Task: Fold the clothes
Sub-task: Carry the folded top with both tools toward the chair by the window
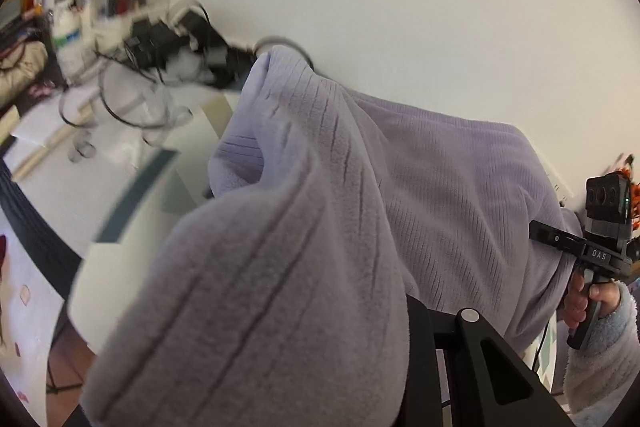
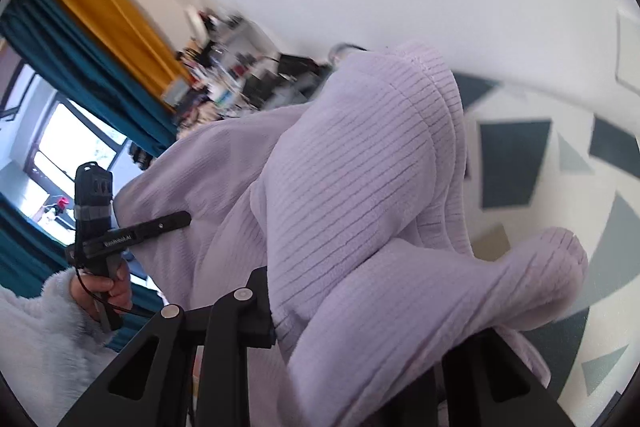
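Lilac ribbed garment (image 1: pixel 440 187) lifted off patterned surface (image 2: pixel 520 163), left gripper (image 2: pixel 176 221) clamped on fabric at 9 o'clock, right gripper (image 1: pixel 538 233) clamped at 3 o'clock

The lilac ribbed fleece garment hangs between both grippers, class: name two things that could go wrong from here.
1. The lilac ribbed fleece garment bulges thickly over the left gripper and right gripper; a bunched pinch may slip.
2. A loose fold dangles over the patterned surface and could crease the fold when laid down.
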The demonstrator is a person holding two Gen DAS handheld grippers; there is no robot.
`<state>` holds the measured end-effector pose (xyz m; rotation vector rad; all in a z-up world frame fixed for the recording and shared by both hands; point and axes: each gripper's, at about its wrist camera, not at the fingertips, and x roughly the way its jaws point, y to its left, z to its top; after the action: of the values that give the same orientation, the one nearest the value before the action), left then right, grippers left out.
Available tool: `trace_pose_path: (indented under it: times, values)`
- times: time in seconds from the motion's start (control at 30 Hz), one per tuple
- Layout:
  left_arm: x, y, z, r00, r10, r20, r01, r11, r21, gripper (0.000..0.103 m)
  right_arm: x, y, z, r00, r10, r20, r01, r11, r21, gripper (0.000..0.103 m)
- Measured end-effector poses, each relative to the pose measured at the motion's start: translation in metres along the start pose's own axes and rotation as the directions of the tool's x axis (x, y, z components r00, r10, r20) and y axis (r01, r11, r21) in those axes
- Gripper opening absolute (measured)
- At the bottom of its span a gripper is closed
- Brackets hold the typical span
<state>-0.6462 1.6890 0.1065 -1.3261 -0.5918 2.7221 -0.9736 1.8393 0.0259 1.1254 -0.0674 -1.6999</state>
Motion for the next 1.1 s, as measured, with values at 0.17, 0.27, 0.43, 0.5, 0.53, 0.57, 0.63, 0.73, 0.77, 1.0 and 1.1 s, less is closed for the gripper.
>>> trace_pose_path:
  times: [0.17,0.27,0.43,0.5,0.53,0.57,0.63,0.73,0.77,1.0,1.1]
  values:
    - [-0.053,0.037,-0.002,0.997,-0.009,0.073,0.013,0.998,-0.054,0.027,-0.005,0.057,0.022,1.000,0.021,0.009,-0.020,0.997,-0.081,0.028]
    - [-0.088,0.072,-0.017,0.995,0.013,0.094,-0.002,0.993,-0.117,0.027,0.011,0.101,0.031,1.000,0.021,-0.022,-0.023,0.990,-0.143,0.028]
    - [-0.155,0.142,-0.053,0.985,0.077,0.154,-0.041,0.974,-0.224,0.027,0.060,0.183,0.036,0.995,0.034,-0.092,-0.054,0.973,-0.226,0.028]
    - [-0.184,0.169,-0.071,0.977,0.117,0.178,-0.068,0.963,-0.263,0.027,0.080,0.219,0.033,0.992,0.051,-0.117,-0.079,0.964,-0.254,0.028]
    - [-0.200,0.184,-0.080,0.972,0.140,0.188,-0.082,0.955,-0.284,0.027,0.087,0.236,0.028,0.990,0.060,-0.128,-0.094,0.958,-0.272,0.028]
    - [-0.215,0.197,-0.089,0.967,0.162,0.198,-0.096,0.948,-0.305,0.027,0.094,0.254,0.021,0.987,0.078,-0.142,-0.117,0.950,-0.289,0.028]
    - [-0.242,0.224,-0.107,0.955,0.209,0.211,-0.124,0.925,-0.358,0.027,0.116,0.289,0.012,0.978,0.118,-0.172,-0.168,0.933,-0.318,0.028]
    - [-0.279,0.260,-0.132,0.932,0.289,0.221,-0.170,0.884,-0.436,0.027,0.154,0.333,0.002,0.958,0.172,-0.230,-0.247,0.902,-0.355,0.028]
    - [-0.293,0.273,-0.142,0.921,0.323,0.220,-0.191,0.863,-0.467,0.027,0.166,0.345,-0.001,0.948,0.192,-0.253,-0.277,0.891,-0.361,0.028]
    - [-0.336,0.338,-0.182,0.863,0.474,0.176,-0.277,0.734,-0.620,0.027,0.262,0.418,-0.010,0.858,0.280,-0.430,-0.452,0.810,-0.374,0.028]
    - [-0.346,0.367,-0.189,0.846,0.512,0.153,-0.283,0.672,-0.684,0.027,0.281,0.437,-0.014,0.826,0.293,-0.482,-0.500,0.776,-0.385,0.028]
